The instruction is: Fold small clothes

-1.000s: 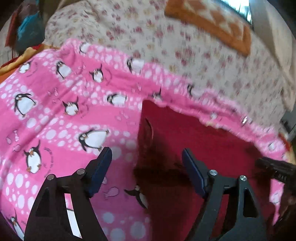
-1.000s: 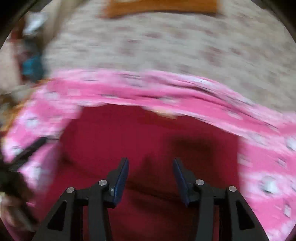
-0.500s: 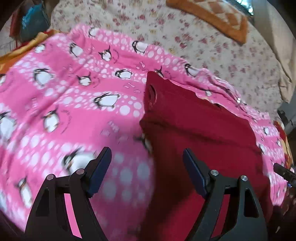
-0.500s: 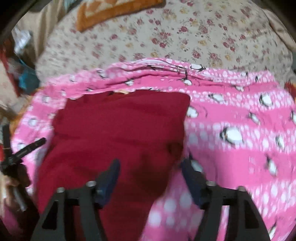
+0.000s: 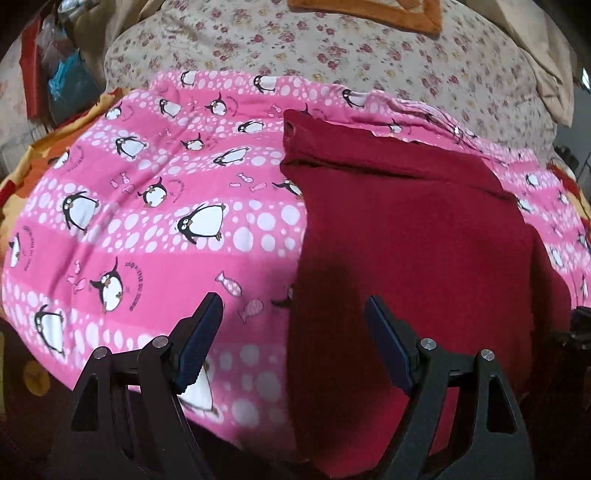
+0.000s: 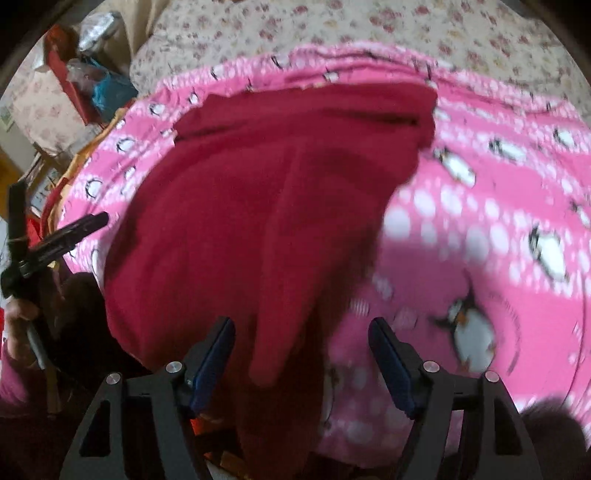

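A dark red garment (image 5: 413, 236) lies spread on a pink penguin-print blanket (image 5: 147, 221), with its near edge hanging over the bed's front. My left gripper (image 5: 293, 332) is open and empty, held above the garment's left edge near the front. In the right wrist view the same red garment (image 6: 258, 206) fills the middle, and a fold or sleeve runs down toward the camera. My right gripper (image 6: 301, 354) is open and empty, above the garment's near right edge. The left gripper (image 6: 55, 240) shows at the far left of that view.
The pink blanket (image 6: 498, 221) covers a bed with a floral cream cover (image 5: 369, 55). An orange patterned cushion (image 5: 369, 11) lies at the back. Bags and clutter (image 5: 62, 74) stand at the back left beside the bed.
Both grippers have pulled back from the garment toward the bed's front edge, so more of the blanket and bed shows. Both stay open.
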A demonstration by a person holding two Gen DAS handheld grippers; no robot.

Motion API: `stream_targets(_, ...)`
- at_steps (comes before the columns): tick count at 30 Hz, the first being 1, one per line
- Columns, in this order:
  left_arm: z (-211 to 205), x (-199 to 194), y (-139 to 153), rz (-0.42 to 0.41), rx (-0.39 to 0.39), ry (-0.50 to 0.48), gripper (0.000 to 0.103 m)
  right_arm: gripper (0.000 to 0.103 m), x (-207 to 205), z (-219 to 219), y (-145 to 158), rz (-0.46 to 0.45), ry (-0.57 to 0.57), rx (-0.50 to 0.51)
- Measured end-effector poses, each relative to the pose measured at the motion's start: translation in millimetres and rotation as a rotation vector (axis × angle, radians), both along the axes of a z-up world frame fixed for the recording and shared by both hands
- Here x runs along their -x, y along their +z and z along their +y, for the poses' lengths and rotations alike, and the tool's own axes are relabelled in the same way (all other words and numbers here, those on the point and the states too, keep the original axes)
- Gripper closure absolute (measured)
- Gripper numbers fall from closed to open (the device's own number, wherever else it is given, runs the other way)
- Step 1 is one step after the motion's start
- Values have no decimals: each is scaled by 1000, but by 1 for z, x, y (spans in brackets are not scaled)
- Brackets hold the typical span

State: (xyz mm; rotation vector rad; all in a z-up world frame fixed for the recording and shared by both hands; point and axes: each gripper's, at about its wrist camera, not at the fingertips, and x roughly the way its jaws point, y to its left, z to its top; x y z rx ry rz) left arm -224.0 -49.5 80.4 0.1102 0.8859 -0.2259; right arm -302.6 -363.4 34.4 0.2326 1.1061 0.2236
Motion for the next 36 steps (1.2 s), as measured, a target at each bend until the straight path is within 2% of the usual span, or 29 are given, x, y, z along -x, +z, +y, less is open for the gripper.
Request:
stream_targets(4, -3, 11, 4, -24, -34, -10, 23, 30, 11, -3, -1, 1, -25, -10)
stream_targets(7, -6, 18, 4, -32, -54, -22, 23, 33, 16, -4, 3, -17, -34, 58)
stream_targets(8, -7, 20, 5, -36, -60, -24, 23, 39, 17, -4, 2, -19, -46, 91)
stream_targets(9, -7, 21, 4, -38, -66, -24, 23, 52, 19, -8, 3, -18, -60, 126)
stream_targets(11, -7, 23, 3, -35, -73, -21, 23, 61, 21, -16, 3, -12, -91, 170)
stream_targets(17, -3, 24, 1, -17, -65, -4, 23, 61, 35, -32, 4, -10, -117, 95)
stream_targets(20, -2, 25, -1, -4, -63, -5, 23, 53, 39, -36, 6, -4, -120, 28)
stream_targets(23, 0, 29, -4, 26, -50, -13, 23, 53, 42, -35, 7, -3, -108, 21)
stream_targets(25, 3, 33, -7, 72, -15, -34, 23, 52, 44, -36, 7, -1, -103, 13)
stream_targets(29, 16, 43, -25, 190, 57, -50, 23, 37, 46, -33, 3, 24, -91, -6)
stream_targets(36, 28, 45, -53, 295, 104, 23, 23, 36, 47, -27, -10, 76, -67, -3)
